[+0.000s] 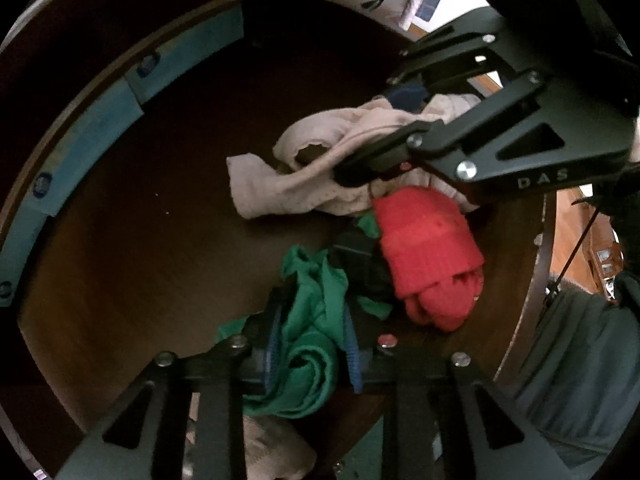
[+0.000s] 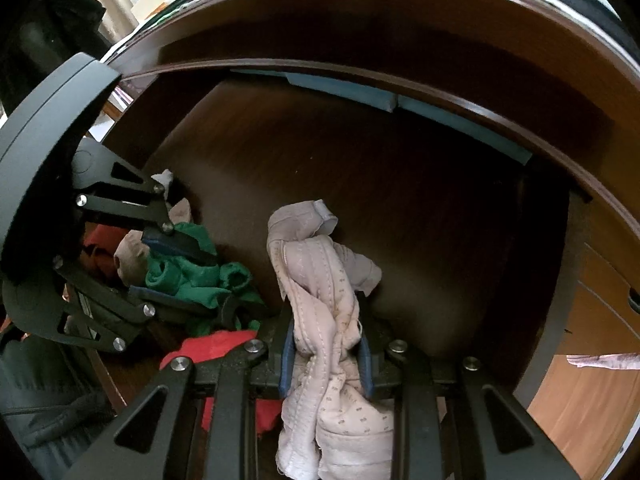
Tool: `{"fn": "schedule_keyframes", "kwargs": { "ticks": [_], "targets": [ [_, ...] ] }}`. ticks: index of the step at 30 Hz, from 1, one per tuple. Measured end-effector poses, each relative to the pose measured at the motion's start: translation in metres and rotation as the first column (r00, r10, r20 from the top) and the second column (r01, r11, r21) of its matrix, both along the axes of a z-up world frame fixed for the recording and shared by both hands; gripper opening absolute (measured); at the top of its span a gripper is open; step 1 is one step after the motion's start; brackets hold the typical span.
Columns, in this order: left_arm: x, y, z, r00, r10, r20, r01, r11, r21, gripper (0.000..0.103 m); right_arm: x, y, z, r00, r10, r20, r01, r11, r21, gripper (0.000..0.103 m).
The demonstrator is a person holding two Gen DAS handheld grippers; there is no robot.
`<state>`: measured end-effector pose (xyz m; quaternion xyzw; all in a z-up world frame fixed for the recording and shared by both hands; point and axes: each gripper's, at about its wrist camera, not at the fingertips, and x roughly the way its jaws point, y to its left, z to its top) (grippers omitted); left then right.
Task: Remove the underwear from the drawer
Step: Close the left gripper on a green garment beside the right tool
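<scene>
Inside the drawer (image 2: pixel 360 152), the right gripper (image 2: pixel 326 348) is clamping beige underwear (image 2: pixel 320 280); the left gripper (image 1: pixel 310 344) is pinching green underwear (image 1: pixel 312 320) beside it.

Dark brown wooden cabinet interior (image 2: pixel 360 168), blue strips (image 1: pixel 92 136) along its edge, orange wood floor (image 2: pixel 580 392), daylight beyond

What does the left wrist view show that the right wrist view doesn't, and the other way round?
Only the left wrist view shows the rolled red knit garment whole, beside a dark garment.

Only the right wrist view shows the beige patterned underwear bunched between the right gripper fingers, and its waistband.

Both show the brown wooden drawer, the green underwear pinched in the left gripper, and the beige piece in the right gripper.
</scene>
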<state>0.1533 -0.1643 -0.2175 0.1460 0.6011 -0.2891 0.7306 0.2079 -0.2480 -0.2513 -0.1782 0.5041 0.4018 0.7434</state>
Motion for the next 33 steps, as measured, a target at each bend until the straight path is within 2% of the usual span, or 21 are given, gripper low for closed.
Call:
{"fn": "schedule_keyframes", "kwargs": {
  "ticks": [4,8,11,14,19,23,24,28,33],
  "targets": [
    [-0.008,0.003,0.008,0.999,0.015,0.04,-0.014,1.0,-0.017,0.022,-0.005,-0.004,0.005,0.999,-0.002,0.034,0.001,1.0,0.019,0.027],
    [-0.033,0.021,0.021,0.997,0.033,0.07,-0.031,0.999,-0.036,0.019,-0.008,-0.009,0.013,0.997,-0.015,0.074,0.012,0.999,0.042,0.027],
    [-0.04,0.029,0.027,0.994,0.062,0.091,-0.058,0.997,-0.048,0.018,-0.012,-0.009,0.016,0.994,-0.022,0.106,0.019,0.999,0.029,0.027],
    [-0.05,0.04,0.032,0.991,0.089,0.101,-0.082,0.995,-0.064,0.017,-0.013,-0.01,0.017,0.993,-0.031,0.118,0.028,0.999,0.021,0.027],
    [-0.056,0.05,0.04,0.983,0.107,0.152,-0.101,0.994,-0.046,0.016,-0.013,-0.002,0.019,0.992,-0.043,0.117,0.041,0.999,0.018,0.027],
    [-0.065,0.055,0.049,0.971,0.134,0.199,-0.125,0.99,-0.059,0.016,-0.017,0.003,0.023,0.989,-0.036,0.145,0.032,0.999,0.033,0.027],
    [-0.056,0.058,0.06,0.969,0.145,0.202,-0.134,0.989,-0.067,0.016,-0.018,0.002,0.024,0.988,-0.038,0.15,0.032,0.999,0.04,0.027],
    [-0.062,0.069,0.076,0.953,0.196,0.231,-0.173,0.978,-0.117,0.016,-0.017,-0.016,0.031,0.988,-0.06,0.141,0.041,0.99,0.134,0.027],
    [-0.071,0.077,0.086,0.918,0.242,0.313,-0.207,0.968,-0.141,0.016,-0.021,-0.028,0.038,0.978,-0.095,0.188,0.059,0.98,0.188,0.027]
  ]
}}
